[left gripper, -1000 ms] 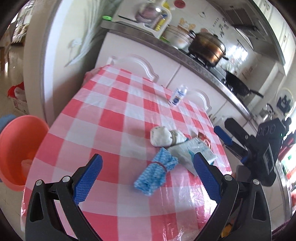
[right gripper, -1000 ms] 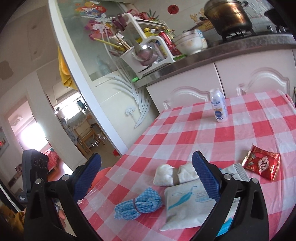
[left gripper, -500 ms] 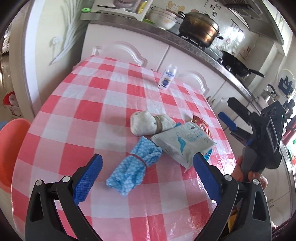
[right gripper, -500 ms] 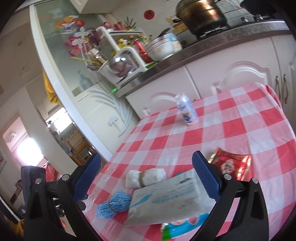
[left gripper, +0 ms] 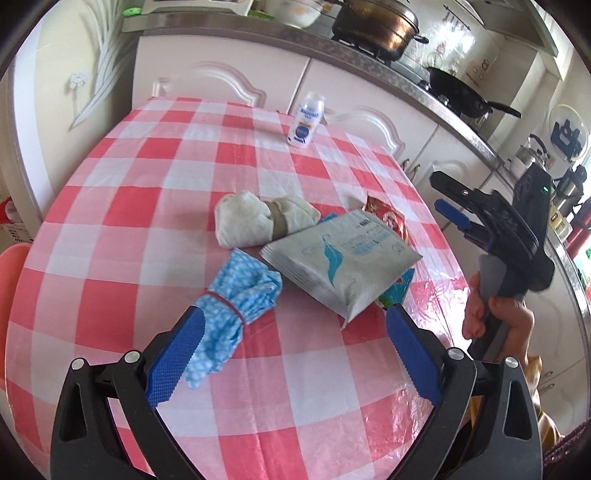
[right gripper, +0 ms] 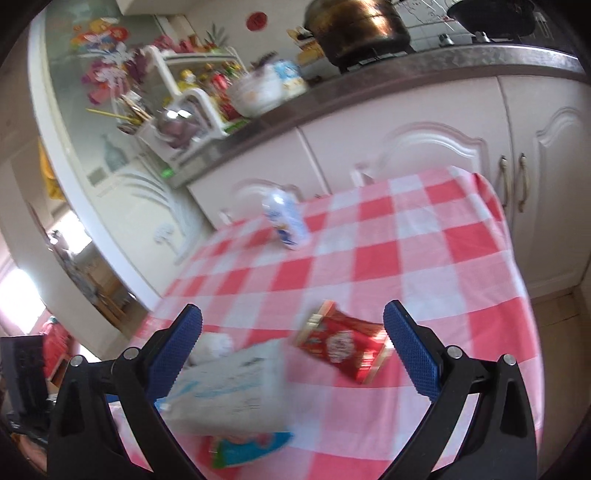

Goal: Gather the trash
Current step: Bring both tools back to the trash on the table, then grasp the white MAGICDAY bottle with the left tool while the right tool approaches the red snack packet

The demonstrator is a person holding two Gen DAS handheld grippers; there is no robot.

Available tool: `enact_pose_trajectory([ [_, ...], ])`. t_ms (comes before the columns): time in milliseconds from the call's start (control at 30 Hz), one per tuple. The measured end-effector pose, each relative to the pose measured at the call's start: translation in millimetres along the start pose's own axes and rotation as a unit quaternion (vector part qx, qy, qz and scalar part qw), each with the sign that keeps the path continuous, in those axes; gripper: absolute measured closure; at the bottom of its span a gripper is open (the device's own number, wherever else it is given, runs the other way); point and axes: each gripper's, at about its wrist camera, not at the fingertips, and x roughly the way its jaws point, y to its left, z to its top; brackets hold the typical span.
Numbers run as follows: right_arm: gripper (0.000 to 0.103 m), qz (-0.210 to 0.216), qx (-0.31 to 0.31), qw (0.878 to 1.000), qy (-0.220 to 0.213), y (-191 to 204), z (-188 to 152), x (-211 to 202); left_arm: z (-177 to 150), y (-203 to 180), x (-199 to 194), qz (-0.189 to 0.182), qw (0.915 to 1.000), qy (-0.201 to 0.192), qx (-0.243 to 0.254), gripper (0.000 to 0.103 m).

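On the red-and-white checked table (left gripper: 122, 206) lie a white tissue pack (left gripper: 340, 254), a red snack wrapper (left gripper: 388, 218), a blue wrapper (left gripper: 397, 291) under the pack, a blue cloth bundle (left gripper: 232, 310), a white cloth roll (left gripper: 255, 218) and a small white bottle (left gripper: 306, 120). My left gripper (left gripper: 291, 354) is open, low over the near table edge, its left finger beside the blue bundle. My right gripper (right gripper: 291, 350) is open above the red snack wrapper (right gripper: 343, 343) and tissue pack (right gripper: 229, 391); it also shows as the right gripper (left gripper: 454, 203) held in a hand.
A pink basin (left gripper: 11, 266) sits on the floor left of the table. White cabinets (left gripper: 229, 77) and a counter with a brass pot (left gripper: 373, 22) and black wok (left gripper: 458, 88) run behind. The small bottle (right gripper: 284, 218) stands near the far table edge.
Both grippers have moved in closer over the table. The left view has swung right toward the tissue pack; the right view has swung right so the red wrapper sits between its fingers. Both stayed open.
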Motion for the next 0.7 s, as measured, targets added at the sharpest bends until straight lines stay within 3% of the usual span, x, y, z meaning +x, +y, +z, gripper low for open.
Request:
enact_pose_trajectory([
  [200, 0.008, -0.036, -0.006, 0.998, 0.045, -20.2, 2.3, 22.8, 2.7, -6.6, 2.4, -0.003, 0.9999, 0.005, 0.01, 0.006],
  [300, 0.031, -0.052, -0.023, 0.996, 0.07, -20.6, 1.2, 35.0, 5.9, -8.1, 1.6, -0.006, 0.9999, 0.003, 0.009, 0.006],
  [400, 0.031, -0.058, -0.035, 0.993, 0.096, -22.0, -1.9, 46.6, 9.6, -8.2, 2.3, -0.007, 0.9999, 0.005, 0.006, 0.006],
  [700, 0.031, -0.076, -0.08, 0.986, 0.122, -11.8, -7.1, 58.8, 26.5, -7.6, 1.8, -0.016, 0.9999, -0.006, -0.001, 0.006],
])
